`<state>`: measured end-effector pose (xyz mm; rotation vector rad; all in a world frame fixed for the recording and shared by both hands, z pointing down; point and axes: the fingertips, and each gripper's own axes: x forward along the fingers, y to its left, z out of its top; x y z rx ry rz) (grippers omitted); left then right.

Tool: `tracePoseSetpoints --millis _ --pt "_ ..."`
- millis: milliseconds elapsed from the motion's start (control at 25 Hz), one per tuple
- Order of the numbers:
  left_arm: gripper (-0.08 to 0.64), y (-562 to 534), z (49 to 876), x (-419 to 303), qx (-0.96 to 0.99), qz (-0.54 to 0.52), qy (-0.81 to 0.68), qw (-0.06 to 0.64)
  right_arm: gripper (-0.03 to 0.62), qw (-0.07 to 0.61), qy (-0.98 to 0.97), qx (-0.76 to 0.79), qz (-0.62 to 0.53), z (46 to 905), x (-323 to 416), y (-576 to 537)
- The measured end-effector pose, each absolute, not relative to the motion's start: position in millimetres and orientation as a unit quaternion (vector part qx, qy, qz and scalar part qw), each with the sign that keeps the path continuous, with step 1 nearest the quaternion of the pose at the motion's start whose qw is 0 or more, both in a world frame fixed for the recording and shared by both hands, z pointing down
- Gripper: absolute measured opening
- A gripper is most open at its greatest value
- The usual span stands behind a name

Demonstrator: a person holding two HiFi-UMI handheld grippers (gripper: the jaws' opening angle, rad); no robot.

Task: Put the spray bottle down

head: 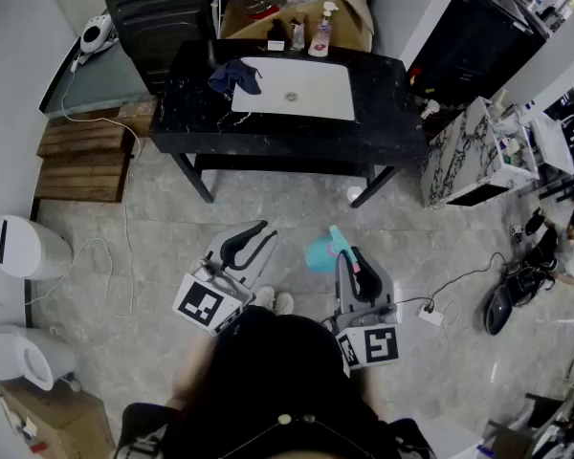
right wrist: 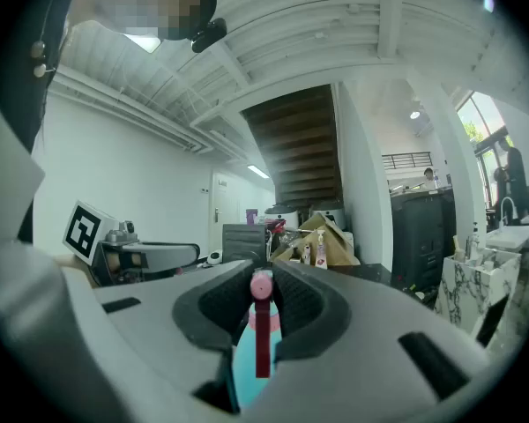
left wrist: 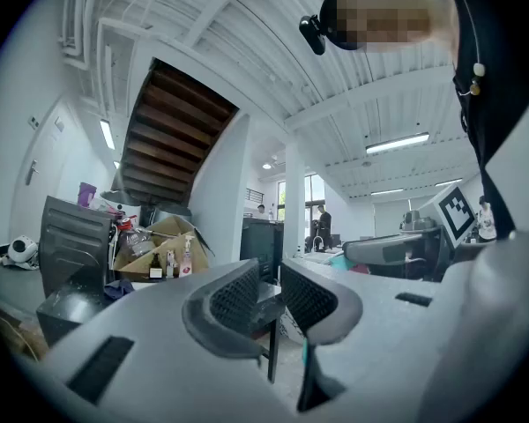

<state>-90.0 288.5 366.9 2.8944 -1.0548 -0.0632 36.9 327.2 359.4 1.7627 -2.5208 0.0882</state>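
In the head view a teal spray bottle [head: 319,252] hangs over the floor in front of me, with my right gripper [head: 350,259] shut on it. The right gripper view shows its teal body [right wrist: 244,364] and pink trigger [right wrist: 262,329] squeezed between the dark pads of the right gripper [right wrist: 263,282]. My left gripper [head: 259,233] is held level to the left of the bottle. Its jaws stand slightly apart and nothing is between them in the left gripper view [left wrist: 266,282]. A black table [head: 193,98] with a white sink basin [head: 301,91] stands ahead.
A dark blue cloth [head: 235,75] lies by the basin, and small bottles [head: 311,36] stand at the table's back edge before a cardboard box [head: 349,8]. Wooden pallets [head: 84,163] and a white bin [head: 21,247] sit left, a marble cabinet [head: 474,151] right. A cable and plug [head: 430,315] lie on the floor.
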Motion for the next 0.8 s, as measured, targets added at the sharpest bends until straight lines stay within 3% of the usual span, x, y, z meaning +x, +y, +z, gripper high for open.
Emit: tracePoseSetpoints --millis 800 --pt "0.078 276 379 -103 0.949 -0.006 -0.313 0.025 0.069 0.018 -0.815 0.579 0.023 362 21 313"
